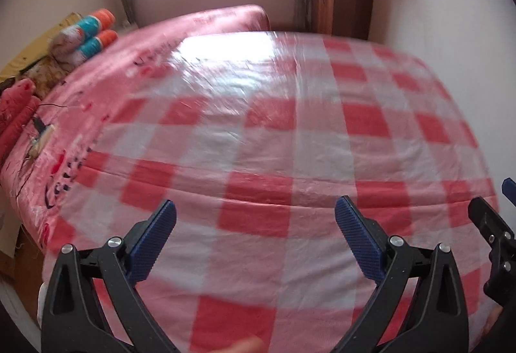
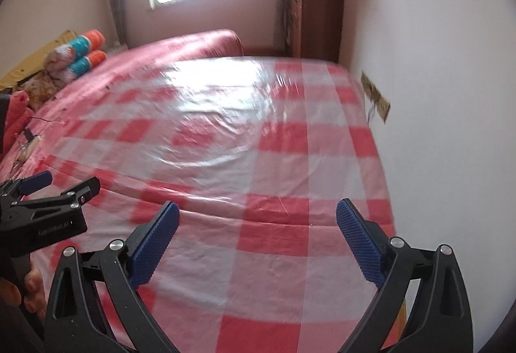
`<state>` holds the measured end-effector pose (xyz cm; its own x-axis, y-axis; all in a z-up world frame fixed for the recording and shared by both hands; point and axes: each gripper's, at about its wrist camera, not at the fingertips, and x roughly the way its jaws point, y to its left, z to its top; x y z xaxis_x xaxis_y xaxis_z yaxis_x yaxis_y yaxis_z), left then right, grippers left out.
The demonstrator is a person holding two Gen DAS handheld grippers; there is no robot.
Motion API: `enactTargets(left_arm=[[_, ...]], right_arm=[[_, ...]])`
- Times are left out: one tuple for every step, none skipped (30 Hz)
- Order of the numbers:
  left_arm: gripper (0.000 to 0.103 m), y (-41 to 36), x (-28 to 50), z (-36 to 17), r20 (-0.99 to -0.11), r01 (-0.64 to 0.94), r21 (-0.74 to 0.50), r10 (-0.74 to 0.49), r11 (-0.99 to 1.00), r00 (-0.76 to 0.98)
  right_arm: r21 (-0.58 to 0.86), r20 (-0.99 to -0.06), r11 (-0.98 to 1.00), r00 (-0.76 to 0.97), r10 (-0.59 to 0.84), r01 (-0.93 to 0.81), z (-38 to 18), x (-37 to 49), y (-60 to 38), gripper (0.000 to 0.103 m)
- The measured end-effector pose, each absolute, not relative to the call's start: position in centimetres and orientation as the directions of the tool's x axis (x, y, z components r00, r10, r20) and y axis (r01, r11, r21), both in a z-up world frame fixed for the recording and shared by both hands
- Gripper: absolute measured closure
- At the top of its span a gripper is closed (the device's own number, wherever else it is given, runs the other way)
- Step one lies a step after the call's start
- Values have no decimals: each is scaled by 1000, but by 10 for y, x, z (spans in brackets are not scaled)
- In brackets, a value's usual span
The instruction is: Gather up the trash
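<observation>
Both grippers hover side by side over the bed (image 1: 258, 133), which is covered in a glossy red-and-white checked sheet (image 2: 258, 159). Left gripper (image 1: 254, 217): fingers spread wide, nothing between them. Right gripper (image 2: 258, 217): the same. No trash identifiable in either view; frames are motion-blurred. Rolled bedding (image 1: 87, 36) far left, wooden cabinet (image 2: 319, 14) by the wall.

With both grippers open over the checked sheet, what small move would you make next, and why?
Probably swing the left gripper toward the small clutter on the pink bedspread at the bed's left edge. Both it and the right gripper are open and empty, and the checked sheet ahead shows no trash; the blurred clutter with thin wires is the only loose candidate, though I cannot tell what it is.
</observation>
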<state>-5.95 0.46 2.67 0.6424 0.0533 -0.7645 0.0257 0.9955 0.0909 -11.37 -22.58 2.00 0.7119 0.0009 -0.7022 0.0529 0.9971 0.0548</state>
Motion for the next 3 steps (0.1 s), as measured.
enactTargets(left_arm=[[4, 1, -52, 20, -775, 23, 100, 64, 995, 628], [4, 0, -47, 16, -782, 18, 102, 70, 995, 620], [4, -2, -40, 11, -789, 8, 100, 74, 995, 609]], right_arm=[[59, -722, 996, 692, 0, 61, 14, -107, -227, 7], [65, -741, 996, 671, 3, 68, 8, -99, -228, 7], [67, -758, 995, 653, 2, 74, 2, -91, -229, 7]])
